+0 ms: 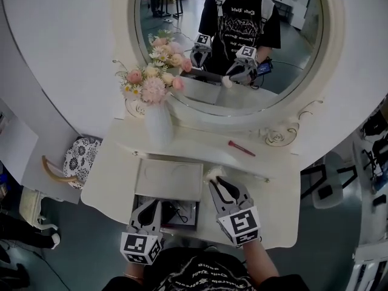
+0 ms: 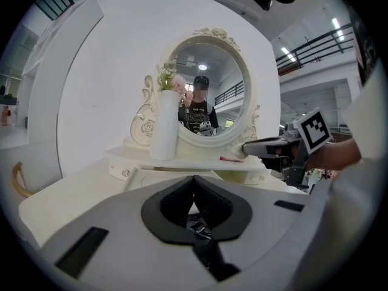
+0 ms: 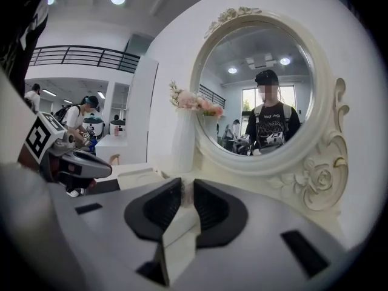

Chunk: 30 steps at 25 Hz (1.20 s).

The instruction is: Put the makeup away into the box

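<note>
A makeup brush with a fluffy white head (image 1: 212,174) is clamped by its white handle (image 3: 176,229) in my right gripper (image 1: 219,183), which is shut on it just right of the box's raised white lid (image 1: 170,179). The open box (image 1: 165,225) sits at the dressing table's front edge, with small dark items inside. My left gripper (image 1: 151,206) hovers over the box's left part; its jaws (image 2: 194,180) meet at the tips with nothing between them. A slim red makeup stick (image 1: 241,148) lies on the raised shelf below the mirror, to the right.
A white vase (image 1: 159,125) of pink flowers stands on the shelf behind the box, at the left. The big round mirror (image 1: 242,96) rises behind it. A patterned bag (image 1: 80,156) hangs off the table's left side, and a chair (image 1: 330,187) stands to the right.
</note>
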Available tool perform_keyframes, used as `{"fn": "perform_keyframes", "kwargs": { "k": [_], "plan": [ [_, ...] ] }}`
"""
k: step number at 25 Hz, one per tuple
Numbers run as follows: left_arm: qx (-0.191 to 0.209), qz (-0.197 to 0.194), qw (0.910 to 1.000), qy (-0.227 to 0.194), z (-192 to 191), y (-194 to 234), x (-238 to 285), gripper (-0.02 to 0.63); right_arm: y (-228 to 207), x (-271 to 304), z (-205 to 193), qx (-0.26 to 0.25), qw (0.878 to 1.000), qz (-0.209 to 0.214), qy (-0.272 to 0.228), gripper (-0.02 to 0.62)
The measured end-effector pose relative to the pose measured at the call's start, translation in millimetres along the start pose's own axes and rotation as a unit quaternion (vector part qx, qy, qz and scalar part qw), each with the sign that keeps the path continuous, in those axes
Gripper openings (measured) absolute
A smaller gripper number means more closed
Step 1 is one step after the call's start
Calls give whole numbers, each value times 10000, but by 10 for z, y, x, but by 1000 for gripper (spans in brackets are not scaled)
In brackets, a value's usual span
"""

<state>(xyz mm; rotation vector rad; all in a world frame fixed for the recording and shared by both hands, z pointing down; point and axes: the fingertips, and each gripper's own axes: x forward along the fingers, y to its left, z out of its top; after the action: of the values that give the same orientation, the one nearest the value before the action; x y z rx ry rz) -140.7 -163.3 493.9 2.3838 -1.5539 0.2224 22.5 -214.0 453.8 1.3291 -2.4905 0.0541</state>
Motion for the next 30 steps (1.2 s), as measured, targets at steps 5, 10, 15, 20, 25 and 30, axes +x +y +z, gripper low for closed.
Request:
{"fn": "perform_keyframes", "kwargs": {
  "k": [5,10,15,20,25,30],
  "plan": [
    [-26,200,9998,31,-69,-13,-119,15,215,-42,-9,-14,9992,393,-70,72],
    [-82,372,9993,49,-127,-31,-242,15,458,-84,-68,-46,9967,815,-43,72],
    [-116,484,9988,37,-155,-44,-329,15,579,-98,-83,-42,9947,1028,-47,74],
    [-153,600,9981,9,-166,-41,-405,15,703,-128,-128,-45,9921,1256,7,74],
    [-181,708,9973,47,-223,-45,-480,15,858,-148,-260,-22,9887,1491,171,74],
    [-240,800,9965,65,-264,-41,-538,15,959,-156,-359,-16,9856,1664,297,75]
  ]
}}
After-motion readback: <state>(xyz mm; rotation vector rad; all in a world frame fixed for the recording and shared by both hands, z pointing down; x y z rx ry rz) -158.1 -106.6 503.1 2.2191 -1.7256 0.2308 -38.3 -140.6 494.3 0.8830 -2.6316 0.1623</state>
